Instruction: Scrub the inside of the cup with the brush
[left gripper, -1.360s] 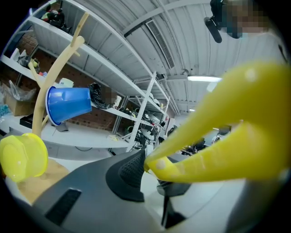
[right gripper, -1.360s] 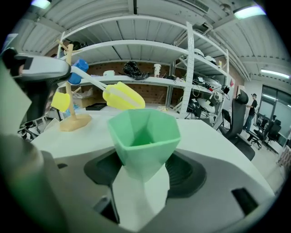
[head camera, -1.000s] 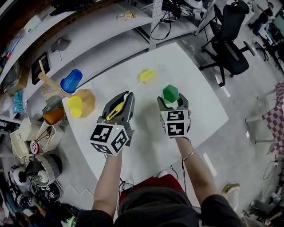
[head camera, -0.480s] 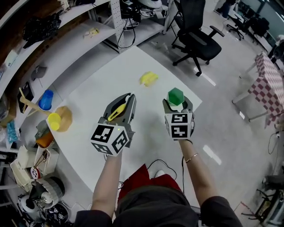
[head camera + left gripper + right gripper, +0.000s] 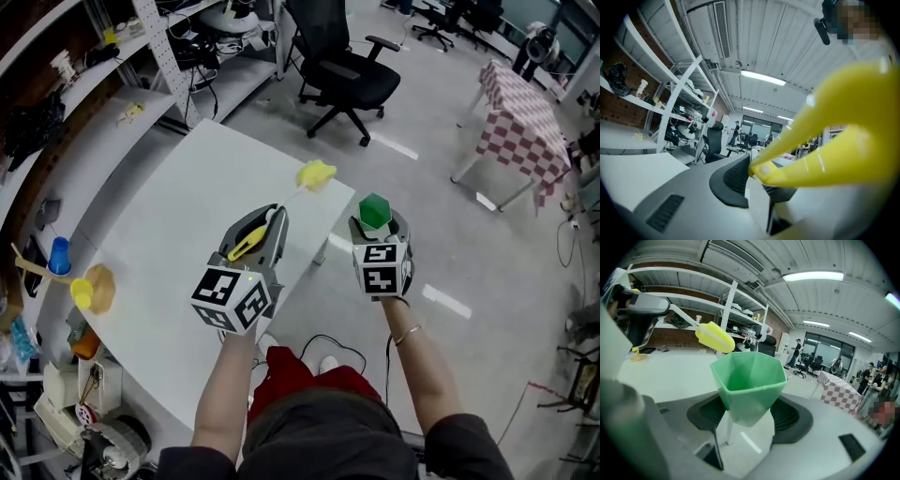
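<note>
My left gripper is shut on the yellow handle of the brush. The brush's thin shaft runs forward to its yellow head, which hangs above the far edge of the white table. In the left gripper view the handle fills the right side, clamped between the dark pads. My right gripper is shut on the green faceted cup, held upright over the floor beside the table. In the right gripper view the cup opens upward, with the brush head up and to its left, apart from it.
A black office chair stands beyond the table, and a checkered table stands at the far right. A blue cup and a yellow cup sit at the table's left side. Shelves run along the left wall.
The whole view has swung right: the table now lies at the left and the cup is over the floor. Both grippers keep their hold and spacing.
</note>
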`<action>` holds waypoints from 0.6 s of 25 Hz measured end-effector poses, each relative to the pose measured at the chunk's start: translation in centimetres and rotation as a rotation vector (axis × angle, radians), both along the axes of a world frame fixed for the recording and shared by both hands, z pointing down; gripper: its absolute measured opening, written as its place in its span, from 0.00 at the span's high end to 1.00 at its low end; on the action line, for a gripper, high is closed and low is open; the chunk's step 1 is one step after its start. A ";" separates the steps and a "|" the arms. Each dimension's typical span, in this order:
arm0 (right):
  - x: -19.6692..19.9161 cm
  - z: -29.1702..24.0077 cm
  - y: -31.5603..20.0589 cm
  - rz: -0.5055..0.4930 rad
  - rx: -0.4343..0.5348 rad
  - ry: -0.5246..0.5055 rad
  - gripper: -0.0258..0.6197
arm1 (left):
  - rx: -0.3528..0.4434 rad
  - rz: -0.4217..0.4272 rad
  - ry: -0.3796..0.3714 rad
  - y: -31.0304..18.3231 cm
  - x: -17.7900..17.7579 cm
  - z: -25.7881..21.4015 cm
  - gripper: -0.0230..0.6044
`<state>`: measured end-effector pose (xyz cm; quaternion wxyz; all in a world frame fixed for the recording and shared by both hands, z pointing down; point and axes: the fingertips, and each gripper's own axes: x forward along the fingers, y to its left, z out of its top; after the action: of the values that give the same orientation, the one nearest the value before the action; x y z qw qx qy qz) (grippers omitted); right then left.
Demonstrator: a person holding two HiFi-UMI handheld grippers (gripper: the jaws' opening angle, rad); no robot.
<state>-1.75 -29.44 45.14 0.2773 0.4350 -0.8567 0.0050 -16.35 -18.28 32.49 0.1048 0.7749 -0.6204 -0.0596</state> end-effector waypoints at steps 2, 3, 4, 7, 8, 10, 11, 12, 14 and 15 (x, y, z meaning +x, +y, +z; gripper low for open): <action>3.7 0.4 -0.3 0.046 0.001 0.023 0.48 | -0.004 0.053 -0.001 -0.7 3.1 0.0 0.89; 5.5 0.7 -0.5 0.067 0.001 0.035 0.48 | -0.007 0.081 -0.001 -1.0 4.7 0.1 0.89; 7.3 1.0 -0.5 0.087 0.000 0.045 0.48 | -0.011 0.108 -0.002 -1.2 6.3 0.1 0.89; 12.4 2.0 -0.4 0.148 -0.011 0.071 0.48 | -0.022 0.183 0.000 -2.0 10.7 0.4 0.89; 14.0 2.4 -0.2 0.167 -0.015 0.082 0.48 | -0.026 0.206 0.002 -2.2 12.2 0.6 0.89; 17.2 3.2 0.1 0.201 -0.018 0.103 0.48 | -0.033 0.251 0.007 -2.6 14.8 1.1 0.89; 18.6 3.6 0.3 0.217 -0.021 0.112 0.48 | -0.038 0.272 0.009 -2.7 16.1 1.3 0.89; 20.0 4.0 0.6 0.233 -0.026 0.120 0.48 | -0.042 0.294 0.012 -2.8 17.3 1.5 0.89; 22.8 4.6 0.9 0.263 -0.036 0.139 0.48 | -0.055 0.346 0.015 -2.9 20.0 1.8 0.89; 24.1 5.0 1.1 0.277 -0.040 0.152 0.48 | -0.062 0.380 0.016 -2.9 21.4 2.0 0.89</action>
<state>22.38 -28.34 50.09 0.3464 0.5427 -0.7646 0.0273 5.10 -21.14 34.45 0.1429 0.8740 -0.4638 -0.0260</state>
